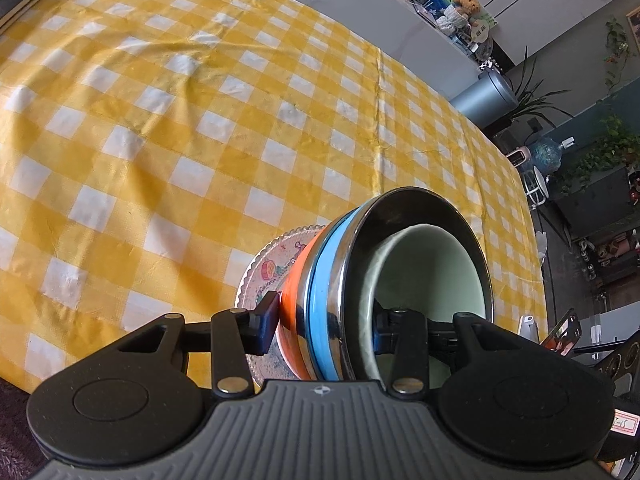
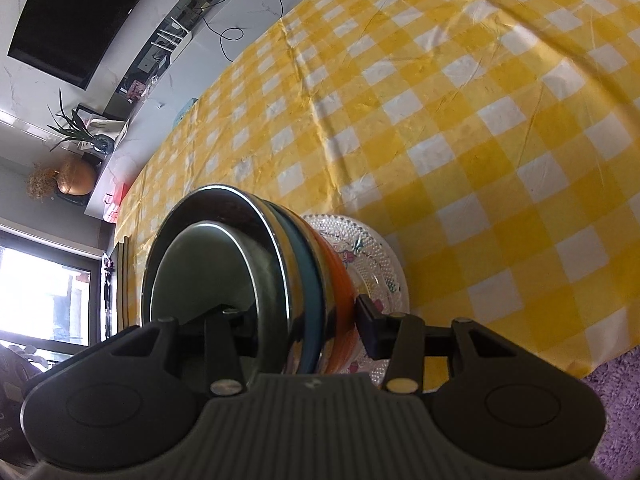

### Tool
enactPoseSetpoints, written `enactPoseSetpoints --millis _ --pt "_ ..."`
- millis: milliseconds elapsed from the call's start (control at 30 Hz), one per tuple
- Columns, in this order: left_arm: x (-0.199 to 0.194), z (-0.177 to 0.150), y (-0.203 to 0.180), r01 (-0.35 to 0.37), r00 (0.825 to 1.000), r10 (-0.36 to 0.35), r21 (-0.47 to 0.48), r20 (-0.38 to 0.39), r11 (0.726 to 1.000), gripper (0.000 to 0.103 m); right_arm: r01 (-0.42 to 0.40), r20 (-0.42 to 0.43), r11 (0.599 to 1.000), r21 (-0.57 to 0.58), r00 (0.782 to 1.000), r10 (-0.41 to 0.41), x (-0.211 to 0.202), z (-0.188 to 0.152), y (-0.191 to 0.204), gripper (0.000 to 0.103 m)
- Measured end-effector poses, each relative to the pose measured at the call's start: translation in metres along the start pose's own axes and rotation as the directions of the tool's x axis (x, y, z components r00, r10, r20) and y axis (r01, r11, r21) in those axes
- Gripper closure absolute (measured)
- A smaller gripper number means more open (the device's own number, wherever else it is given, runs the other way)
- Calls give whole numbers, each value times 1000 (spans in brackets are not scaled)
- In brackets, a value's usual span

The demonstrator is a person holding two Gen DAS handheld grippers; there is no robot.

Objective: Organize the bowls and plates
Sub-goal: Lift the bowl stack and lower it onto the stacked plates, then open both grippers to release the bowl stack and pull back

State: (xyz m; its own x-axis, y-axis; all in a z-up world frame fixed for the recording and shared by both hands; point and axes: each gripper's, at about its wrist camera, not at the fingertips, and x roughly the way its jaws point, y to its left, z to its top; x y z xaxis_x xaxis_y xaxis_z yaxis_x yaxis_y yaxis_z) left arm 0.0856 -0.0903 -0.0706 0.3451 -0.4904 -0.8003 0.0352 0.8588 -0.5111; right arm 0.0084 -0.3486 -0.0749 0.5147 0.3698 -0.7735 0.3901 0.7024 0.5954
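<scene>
Both grippers are clamped on the same nested stack – left gripper (image 1: 324, 326) has one finger (image 1: 267, 320) on the orange outer wall and the other inside the pale green bowl (image 1: 424, 268); right gripper (image 2: 296, 324) mirrors it from the opposite side, with its outer finger (image 2: 370, 330) on the orange wall and its inner finger down in the bowl

Stack order from outside in: orange bowl (image 1: 294, 300), blue-banded bowl (image 1: 320, 304), steel bowl (image 1: 420, 208), then the green one. A patterned glass plate (image 2: 360, 256) sits under or behind the stack, right at the near edge of the yellow checked tablecloth (image 1: 200, 120) – can't tell whether the stack's base is touching the plate or hanging just above it

My read of the step: two-handed carry or set-down of the bowl stack onto the plate

How to do it well:
- keep the two grips level with each other – any mismatch tilts the stack and the inner bowls slide
- squeeze stays even; steel on glaze is slick, and the pinch spans several walls, so it's friction-only
- lower straight, centre the orange base on the plate, no dragging across the beaded rim
- release only once weight is clearly on the plate, one side then the other
- mind the table edge – the plate sits close to it
</scene>
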Motion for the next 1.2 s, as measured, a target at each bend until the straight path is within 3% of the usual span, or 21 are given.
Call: enactPoseSetpoints --millis 333,467,900,1033,1200 --pt "0 3 2 17 1000 -16 9 -21 1000 52 10 -4 1000 -26 1000 -10 1 3 6 46" --pt "-8 3 -4 -12 1000 11 57 25 998 45 66 38 992 -106 997 -62 -2 -1 20 40" --pt "-53 -8 -20 -42 991 18 172 136 984 43 93 136 977 -190 988 -68 -35 -14 46 35" --pt "-79 -22 -31 -80 972 21 243 233 967 43 95 188 965 -244 981 -49 -54 -27 58 35" --pt "-115 -44 -44 -176 919 29 343 393 923 43 106 257 939 -326 966 -20 -76 -48 70 35"
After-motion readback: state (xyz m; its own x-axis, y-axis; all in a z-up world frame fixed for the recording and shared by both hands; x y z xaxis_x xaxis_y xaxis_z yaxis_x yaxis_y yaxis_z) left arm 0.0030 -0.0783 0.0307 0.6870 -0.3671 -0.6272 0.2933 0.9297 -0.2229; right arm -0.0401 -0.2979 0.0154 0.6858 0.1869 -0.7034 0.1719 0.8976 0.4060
